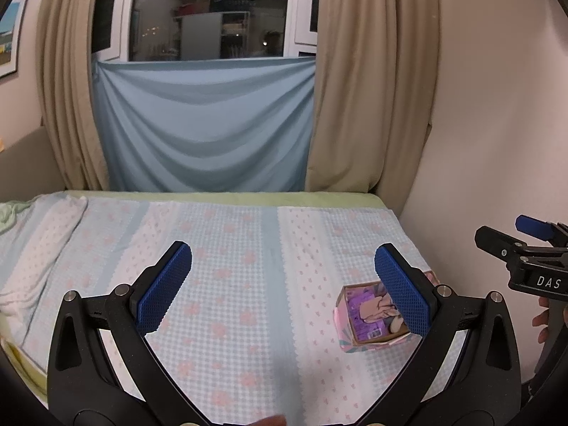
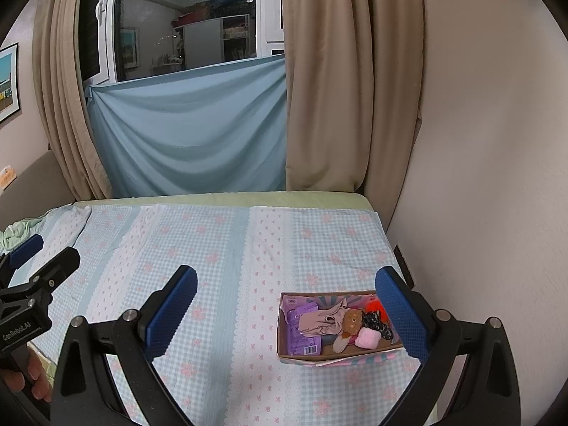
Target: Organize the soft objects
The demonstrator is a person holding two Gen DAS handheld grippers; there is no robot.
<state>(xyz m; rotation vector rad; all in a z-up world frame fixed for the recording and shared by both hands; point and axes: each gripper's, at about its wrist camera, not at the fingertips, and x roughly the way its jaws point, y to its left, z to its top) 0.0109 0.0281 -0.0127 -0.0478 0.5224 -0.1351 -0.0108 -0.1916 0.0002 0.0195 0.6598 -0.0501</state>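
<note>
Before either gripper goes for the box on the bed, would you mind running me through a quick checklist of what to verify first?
1. Left gripper open with nothing between its fingers: ok.
2. Right gripper open with nothing between its fingers: ok.
3. Box upright on the bedspread, open side up: ok.
4. Soft things inside the box, such as the small bear, pink roll and beige cloth: ok.
5. No loose soft things left on the bedspread around the box: ok as far as both views show.
6. Far right end of the box visible: not ok, the right gripper's finger covers it.
</note>
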